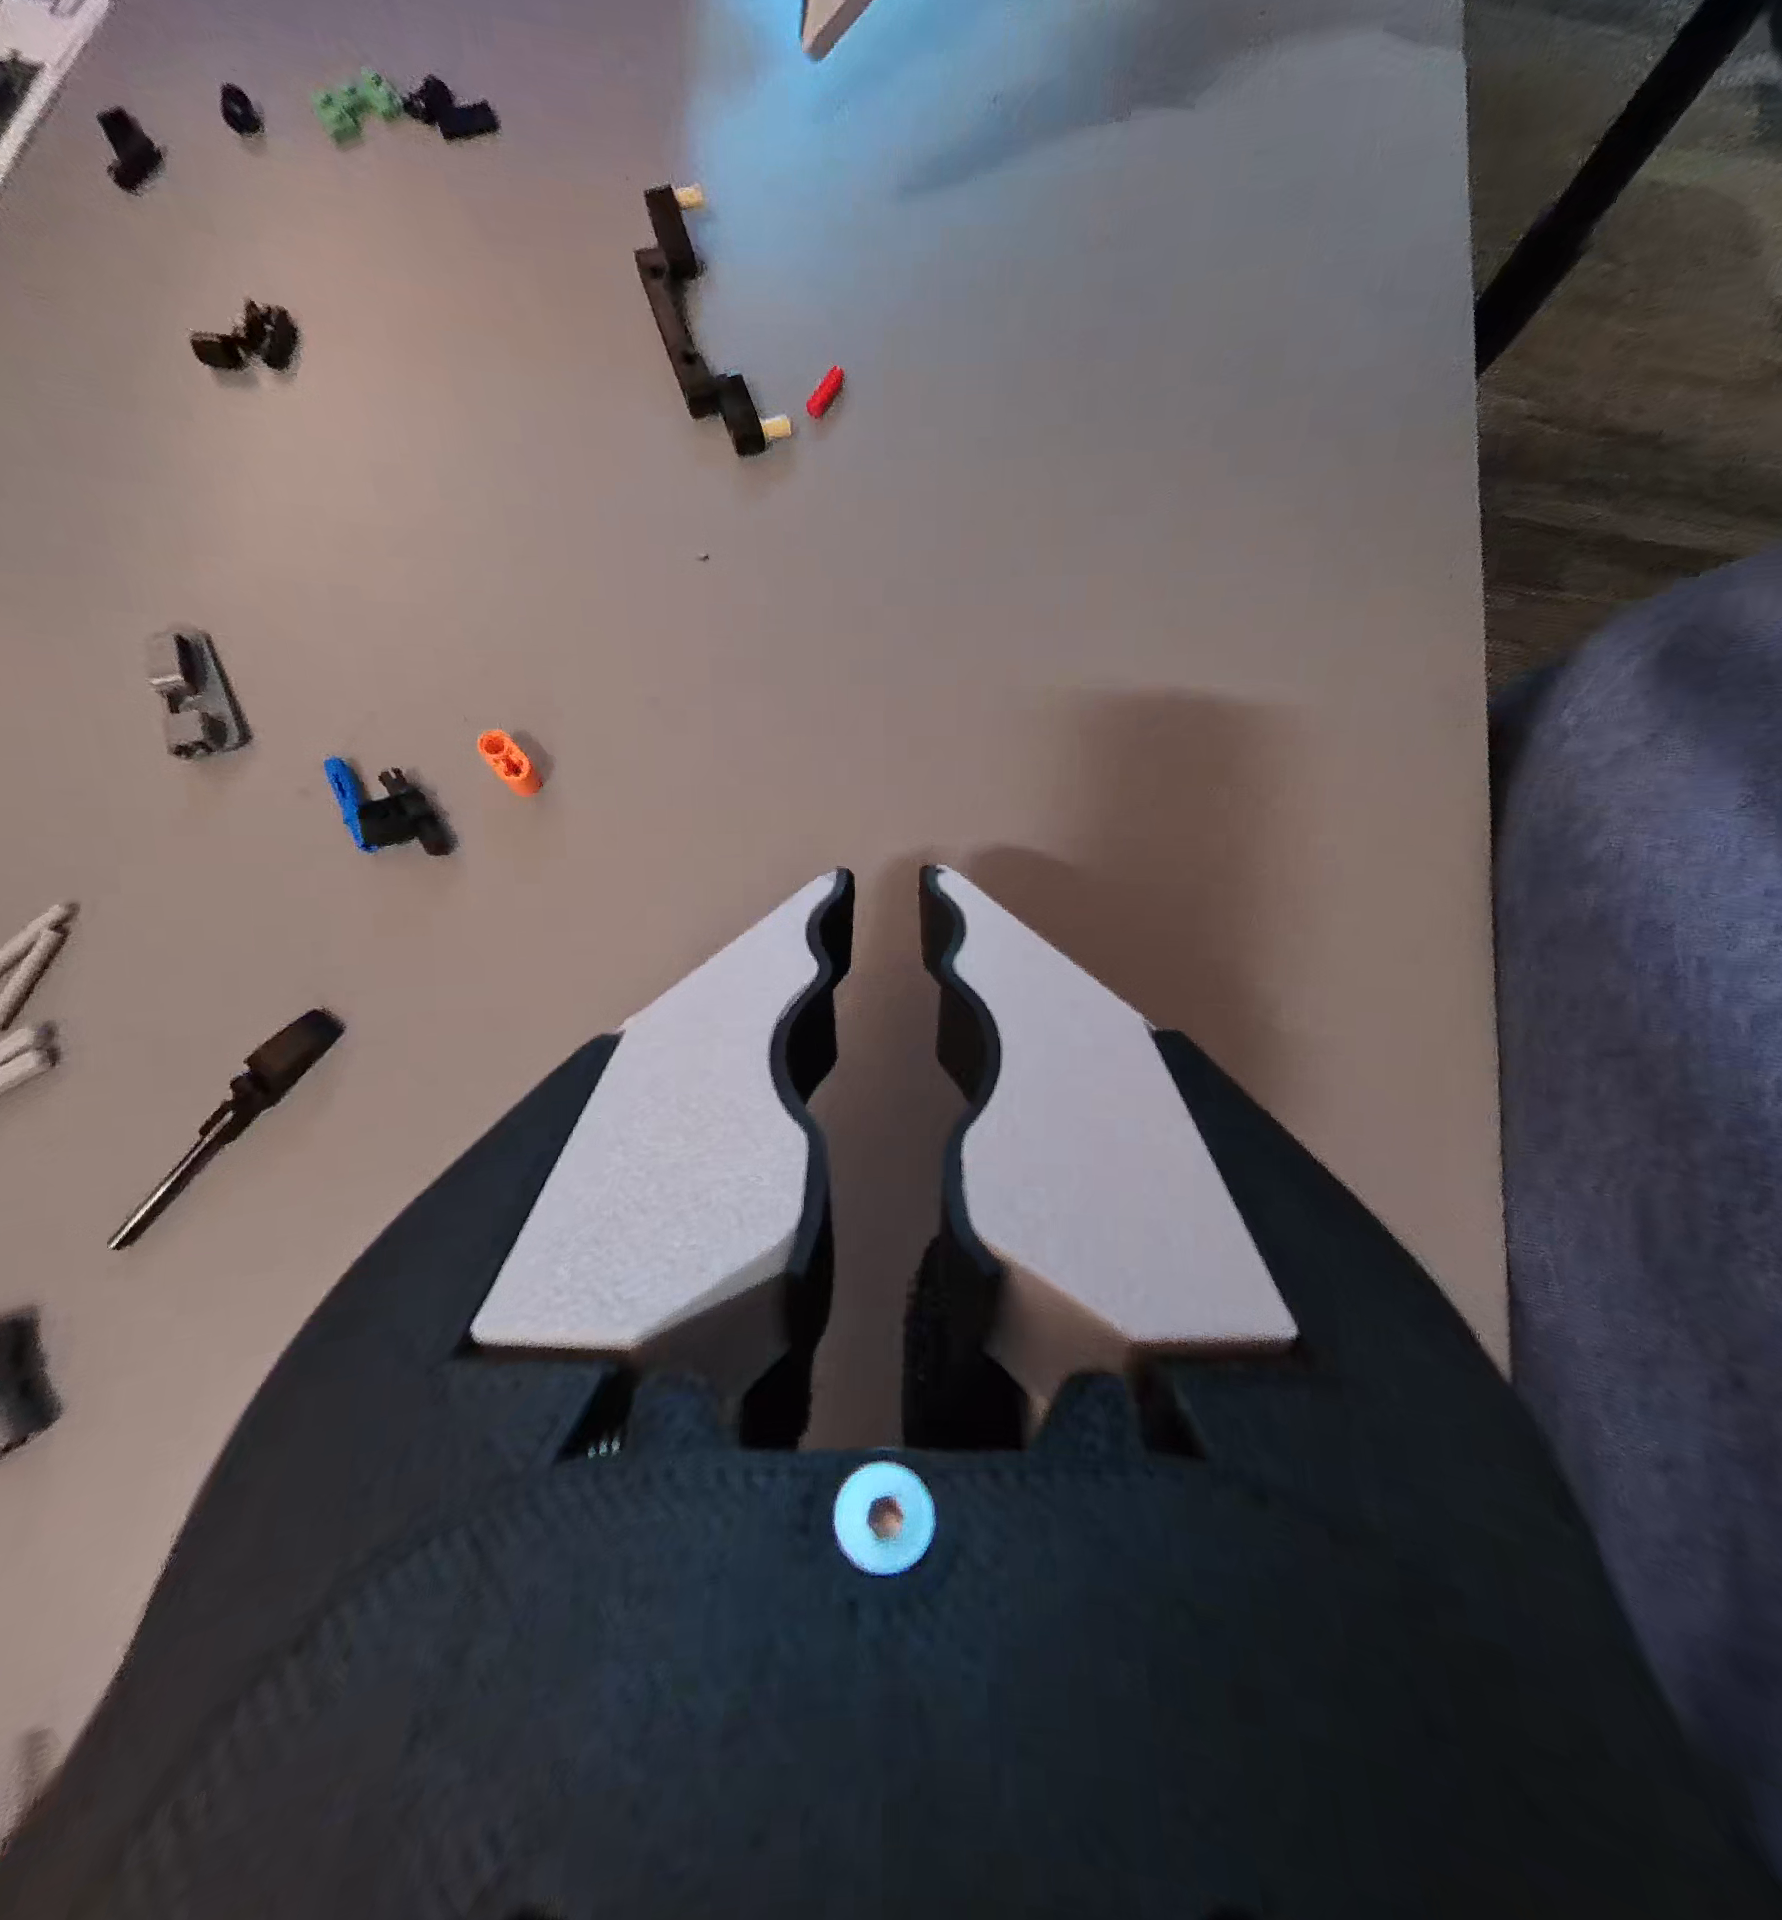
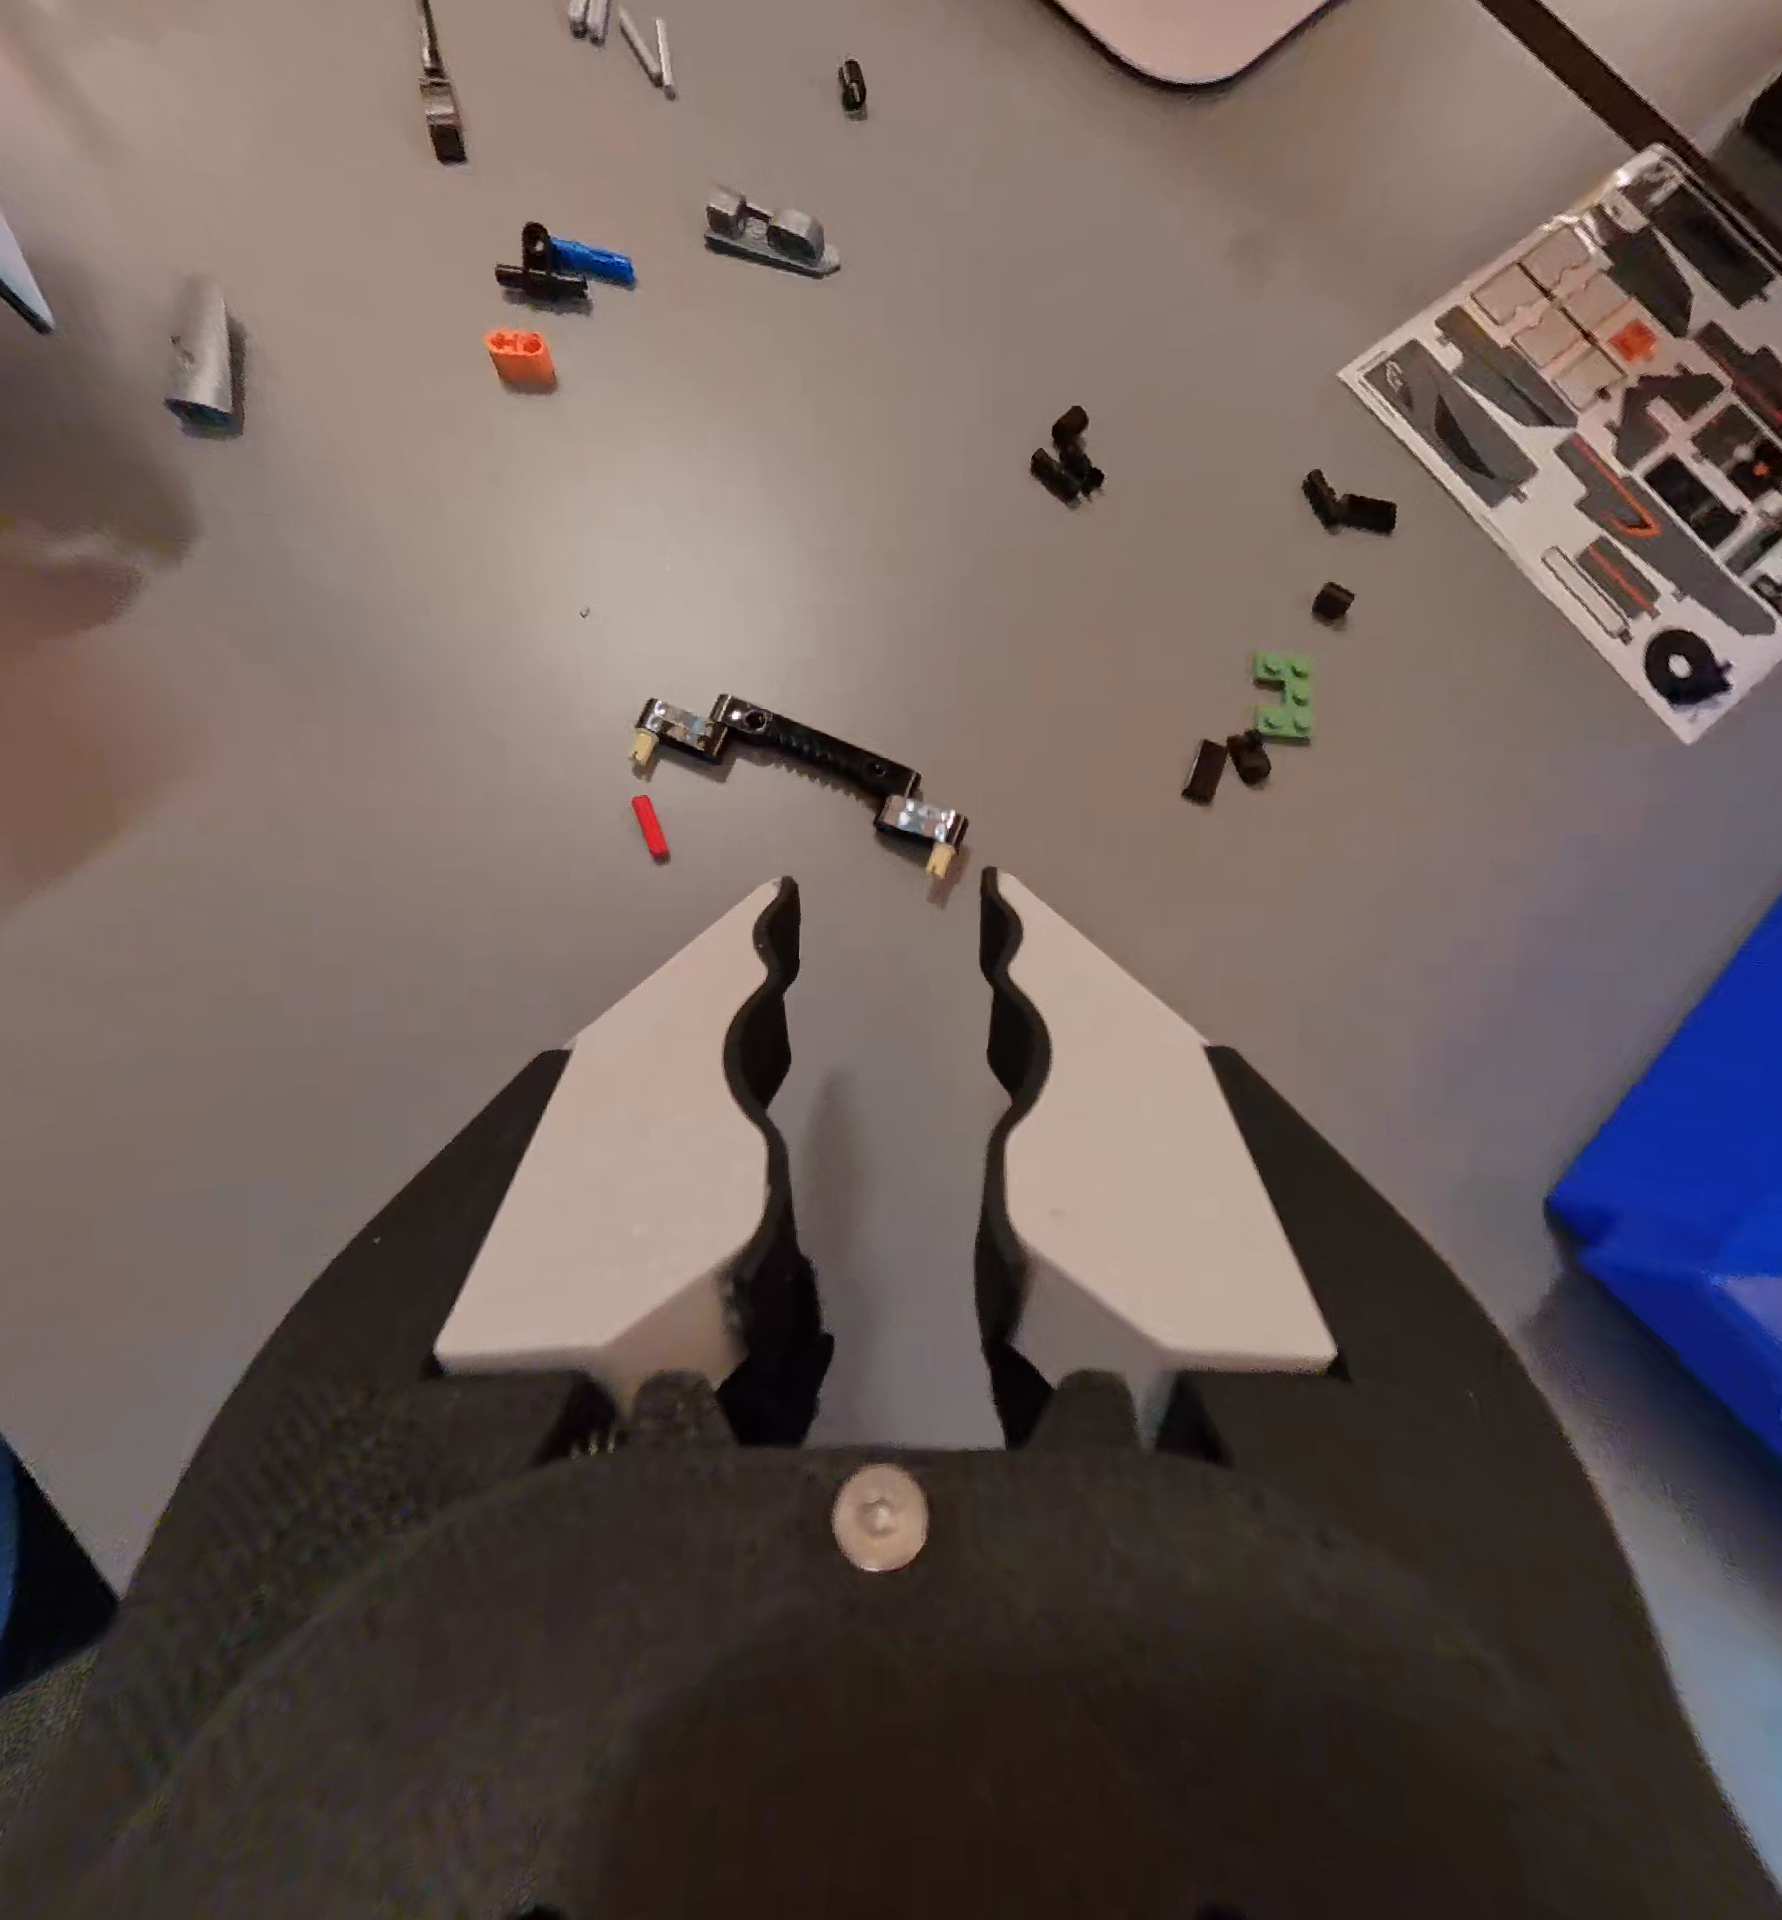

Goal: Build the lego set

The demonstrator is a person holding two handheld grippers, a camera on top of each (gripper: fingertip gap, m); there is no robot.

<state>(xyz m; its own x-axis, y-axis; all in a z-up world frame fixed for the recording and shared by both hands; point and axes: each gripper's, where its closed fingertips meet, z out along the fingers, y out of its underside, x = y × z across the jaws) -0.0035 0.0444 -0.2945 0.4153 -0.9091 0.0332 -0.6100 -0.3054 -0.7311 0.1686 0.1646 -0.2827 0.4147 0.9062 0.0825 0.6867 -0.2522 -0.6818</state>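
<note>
Right wrist view | right gripper (image 2: 882, 883) parted, empty | left gripper (image 1: 885, 873) parted | sticker sheet (image 2: 1635, 436) printed

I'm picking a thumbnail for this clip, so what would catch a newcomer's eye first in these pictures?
Probably the black toothed bar with tan pegs, lying just ahead of the open right gripper, with a small red pin beside it. Next come the bright bits: the orange piece farther up the table and the green plate to the right. The sticker sheet fills the right edge.
</note>
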